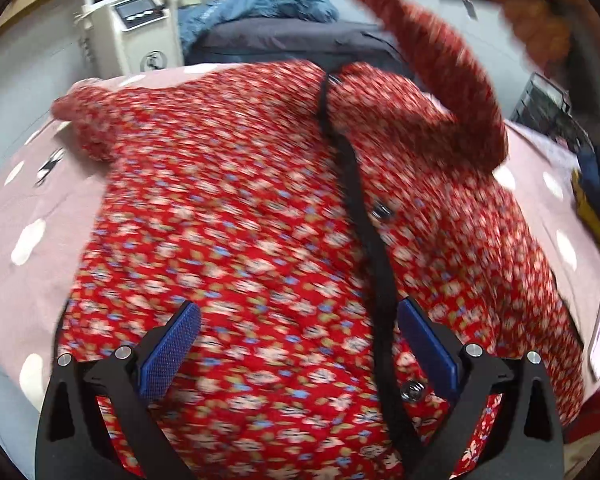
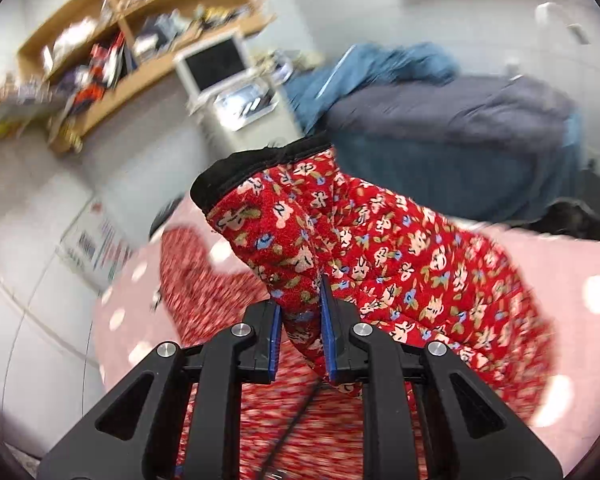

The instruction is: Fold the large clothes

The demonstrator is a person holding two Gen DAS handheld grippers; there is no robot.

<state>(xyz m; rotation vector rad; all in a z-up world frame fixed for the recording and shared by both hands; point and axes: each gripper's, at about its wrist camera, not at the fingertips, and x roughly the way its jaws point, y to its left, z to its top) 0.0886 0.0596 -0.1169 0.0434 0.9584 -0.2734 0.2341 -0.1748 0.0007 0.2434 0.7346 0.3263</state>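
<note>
**A:** Where do we have the red floral quilted jacket (image 1: 228,220) now?

**B:** Spread front-up on the pink polka-dot bedcover (image 1: 24,216), its black placket (image 1: 360,216) running down the middle with the snap buttons (image 1: 381,211) showing. One sleeve (image 1: 88,128) lies out flat toward the far corner; the other sleeve (image 2: 340,248) is lifted off the bed.

**A:** Lifted by us?

**B:** Yes. Our right gripper (image 2: 300,336) is clamped on it just below the black cuff (image 2: 256,168), blue pads (image 2: 329,336) pressed into the padding from both sides. We judge we hold it there so the whole sleeve can swing across the chest in one go, with the cuff leading.

**A:** And the left gripper (image 1: 300,344)?

**B:** Wide apart, nothing between its fingers. It hovers low over the jacket's lower front, straddling the placket. We cannot tell whether it touches the cloth. It looks placed to pin the body down, so the pull on the sleeve does not drag the whole garment.

**A:** How far along are we?

**B:** Early, we think: the body is unfolded, only a sleeve is on its way in. The padding is thick, so it may spring back once let go.

**A:** Anything nearby to mind?

**B:** A blue garment (image 2: 380,68) and a dark bed (image 2: 460,120) sit beyond ours, well apart.
</note>
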